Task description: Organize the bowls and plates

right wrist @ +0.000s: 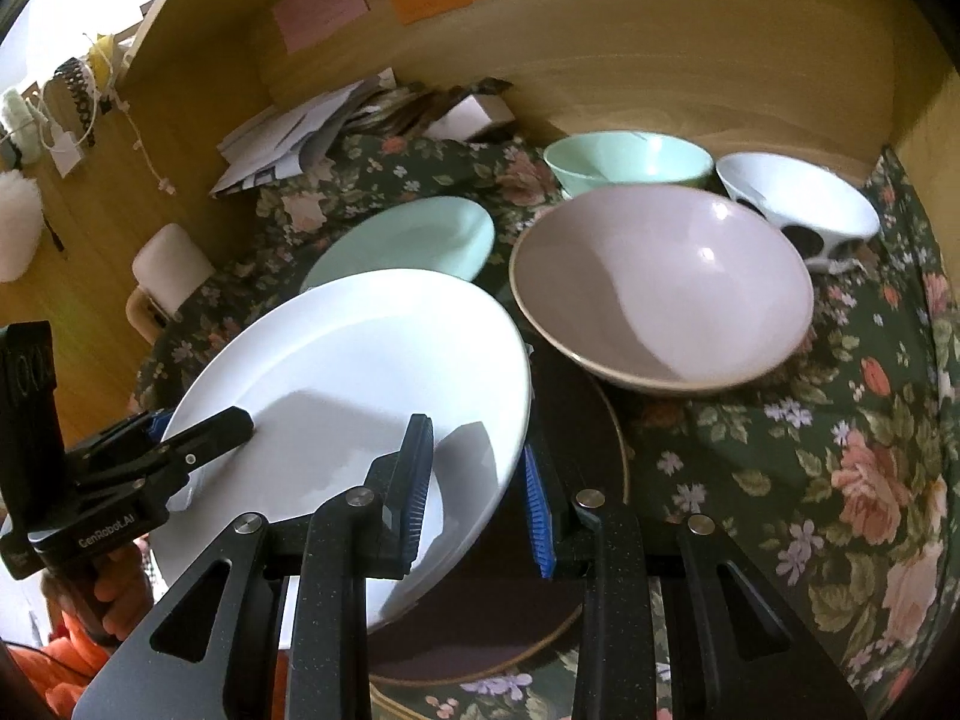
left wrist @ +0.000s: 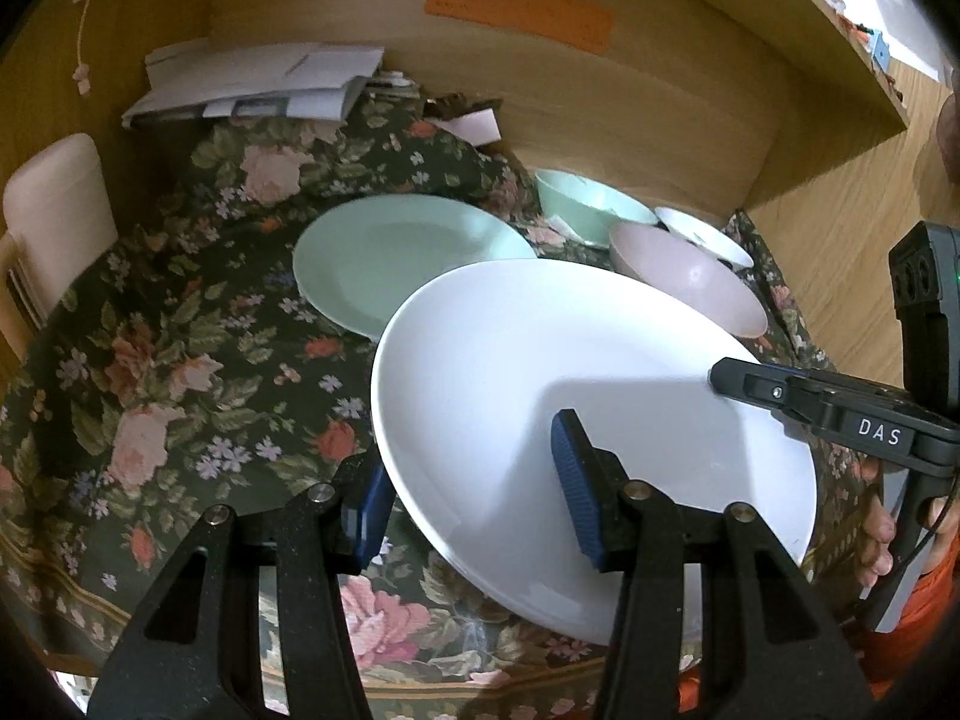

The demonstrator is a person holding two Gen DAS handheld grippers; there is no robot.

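Note:
A white plate hangs tilted above a dark gold-rimmed plate. My left gripper straddles its left rim, one blue pad on top, the other under the edge. On the opposite rim sits my right gripper, likewise one pad above and one below. Both look shut on the plate. Behind it a mint plate lies flat. A pink bowl, a mint bowl and a white spotted bowl stand at the back right.
A floral tablecloth covers the table. Loose papers are piled at the back left against a wooden wall with sticky notes. A pale chair back stands at the left edge. A hand holds the right gripper.

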